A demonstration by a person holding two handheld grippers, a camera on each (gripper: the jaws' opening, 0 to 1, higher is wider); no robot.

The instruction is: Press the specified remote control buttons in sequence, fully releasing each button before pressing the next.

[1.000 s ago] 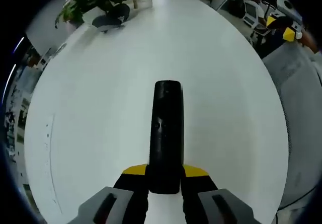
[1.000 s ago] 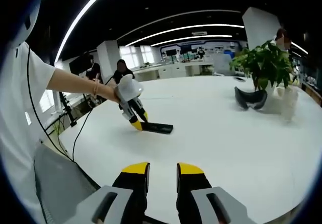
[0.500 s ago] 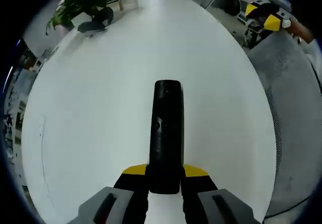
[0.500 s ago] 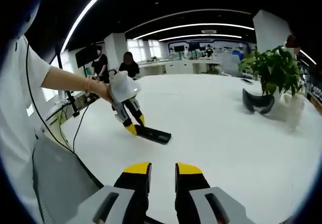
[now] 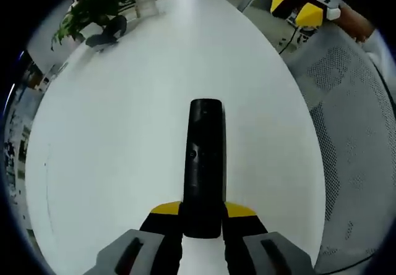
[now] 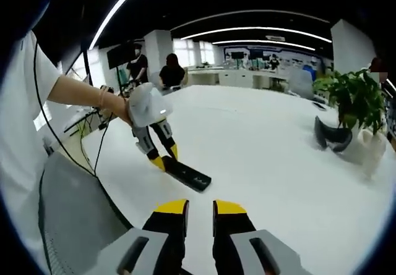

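One black remote control (image 5: 204,164) lies lengthwise on the white table (image 5: 111,133), its near end clamped between the yellow-tipped jaws of the left gripper (image 5: 203,216); the far end points away across the bare tabletop. In the right gripper view the same remote (image 6: 187,174) shows as a flat dark bar on the table, with the left gripper (image 6: 162,161) slanting down onto its end from the person's hand (image 6: 120,109).

The right gripper (image 6: 200,208) hangs above the table edge, well apart from the remote, its two jaws close together with only a thin gap and nothing between them. It also appears at the upper right of the left gripper view (image 5: 296,8).

One potted plant (image 6: 354,99) stands at the far side of the table, and beside it one dark curved object (image 6: 332,136), possibly a headset. A grey mesh chair back (image 5: 356,133) sits beside the table. Two people (image 6: 154,71) stand in the background.
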